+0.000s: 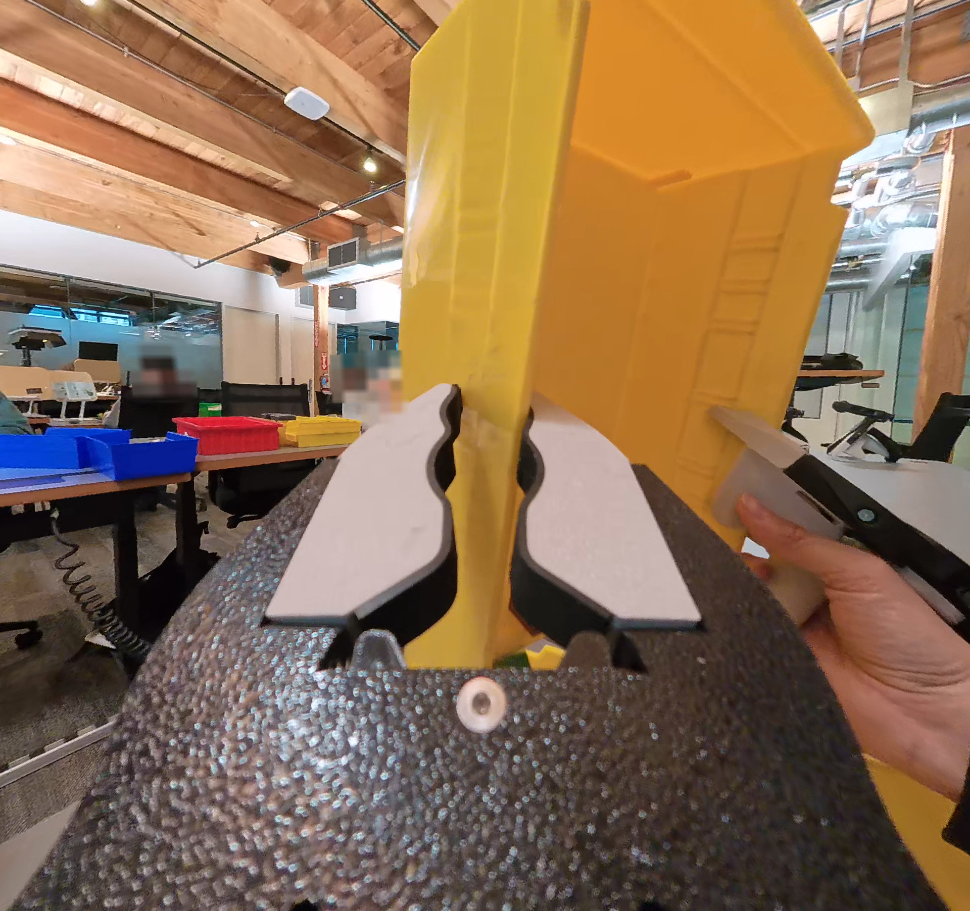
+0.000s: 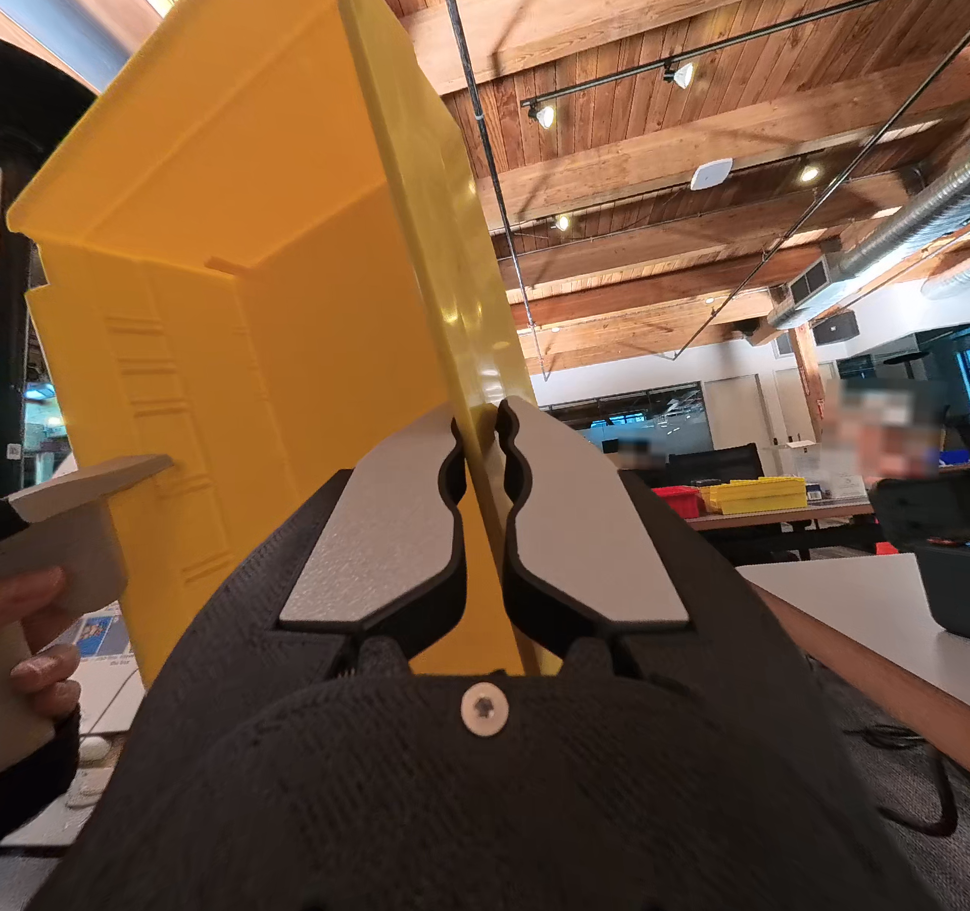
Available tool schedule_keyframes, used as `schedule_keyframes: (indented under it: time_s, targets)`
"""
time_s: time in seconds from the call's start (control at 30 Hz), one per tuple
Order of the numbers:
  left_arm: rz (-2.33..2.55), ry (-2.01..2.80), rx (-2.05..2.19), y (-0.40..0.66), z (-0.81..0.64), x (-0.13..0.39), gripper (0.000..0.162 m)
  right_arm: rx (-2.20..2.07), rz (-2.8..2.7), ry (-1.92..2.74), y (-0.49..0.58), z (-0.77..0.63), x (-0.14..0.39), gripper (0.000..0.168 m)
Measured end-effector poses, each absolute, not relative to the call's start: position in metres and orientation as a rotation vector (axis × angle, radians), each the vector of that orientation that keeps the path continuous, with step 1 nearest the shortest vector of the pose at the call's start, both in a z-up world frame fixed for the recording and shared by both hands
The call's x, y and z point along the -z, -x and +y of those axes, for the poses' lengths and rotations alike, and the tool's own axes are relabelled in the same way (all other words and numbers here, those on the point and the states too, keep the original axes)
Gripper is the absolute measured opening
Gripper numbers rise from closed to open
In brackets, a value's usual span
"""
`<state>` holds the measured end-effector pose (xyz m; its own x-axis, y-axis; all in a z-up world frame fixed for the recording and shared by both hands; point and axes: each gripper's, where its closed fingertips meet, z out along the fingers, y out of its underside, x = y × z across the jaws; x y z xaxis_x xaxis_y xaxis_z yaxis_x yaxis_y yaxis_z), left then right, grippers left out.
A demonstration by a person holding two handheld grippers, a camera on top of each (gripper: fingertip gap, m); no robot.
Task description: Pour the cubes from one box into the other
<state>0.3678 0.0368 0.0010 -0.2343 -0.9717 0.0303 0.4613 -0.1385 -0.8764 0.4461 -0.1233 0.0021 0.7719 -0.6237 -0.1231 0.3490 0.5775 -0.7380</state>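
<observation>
A yellow plastic box (image 1: 630, 282) is held up high and tipped steeply, its bottom end raised toward the ceiling and its empty inside facing me. My left gripper (image 1: 491, 413) is shut on the box's left side wall. My right gripper (image 2: 480, 421) is shut on the box's right side wall (image 2: 446, 256). Each gripper's finger shows in the other view, against the far wall: the right one in the left wrist view (image 1: 756, 434), the left one in the right wrist view (image 2: 89, 476). No cubes show inside the box. A sliver of yellow and green (image 1: 530, 657) shows below the left gripper's jaws.
A white table (image 2: 866, 618) lies to the right with a dark container (image 2: 945, 592) on it. Farther tables carry blue bins (image 1: 105, 455), a red bin (image 1: 225, 434) and yellow bins (image 1: 320, 429). Office chairs and blurred people are beyond. A hand (image 1: 882, 649) holds the right gripper.
</observation>
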Motion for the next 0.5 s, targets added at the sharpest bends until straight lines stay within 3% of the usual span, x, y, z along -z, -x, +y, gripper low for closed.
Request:
schedule_keyframes:
  time_s: [0.5]
  targets:
    - [1.075,0.980,1.505,-0.352,0.052,-0.002,0.016,0.667,0.533,1.034,-0.420,-0.111,-0.002,0.009]
